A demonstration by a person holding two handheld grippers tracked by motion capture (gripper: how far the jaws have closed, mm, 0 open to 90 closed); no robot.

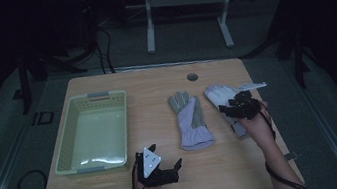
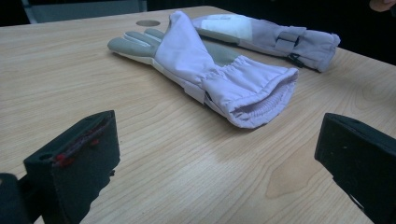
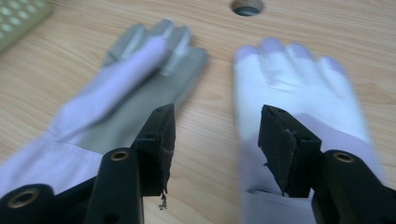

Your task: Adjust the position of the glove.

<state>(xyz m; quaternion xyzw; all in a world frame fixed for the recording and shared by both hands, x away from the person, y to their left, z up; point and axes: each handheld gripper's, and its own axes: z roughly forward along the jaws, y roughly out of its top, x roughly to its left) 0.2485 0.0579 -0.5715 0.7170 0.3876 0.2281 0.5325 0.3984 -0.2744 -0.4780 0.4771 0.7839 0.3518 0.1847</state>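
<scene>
Plainly, nothing has been gathered yet.

Right jaws: the right gripper (image 3: 215,140) stands parted with nothing between the pads; bare table (image 1: 170,185) shows in the gap in the right gripper view, and the right-hand glove (image 3: 299,93) lies just under and beyond the right-side jaw.

Left jaws: the left gripper (image 1: 160,169) is spread wide and empty, its two jaws framing bare wood in the left gripper view.

Gloves: both lie flat on the table, side by side but apart, fingers pointing away from the person. The left-hand glove (image 1: 190,119) is grey-palmed with a lilac cuff toward the near edge; the right-hand glove is paler and partly hidden under the right gripper in the high view.

Basket: the pale green basket (image 1: 65,145) sits at the table's left, well apart from the gloves, with nothing in it.

Progress: judging by the layout, the gloves seem meant for the basket; neither is lifted, so the whole job appears to remain.

Right hand pose: forearm reaching in from the near right edge, gripper above the right-hand glove's cuff, tilted forward and down.

Left hand pose: low near the front edge, gripper pointing roughly level toward the left-hand glove's cuff.
</scene>
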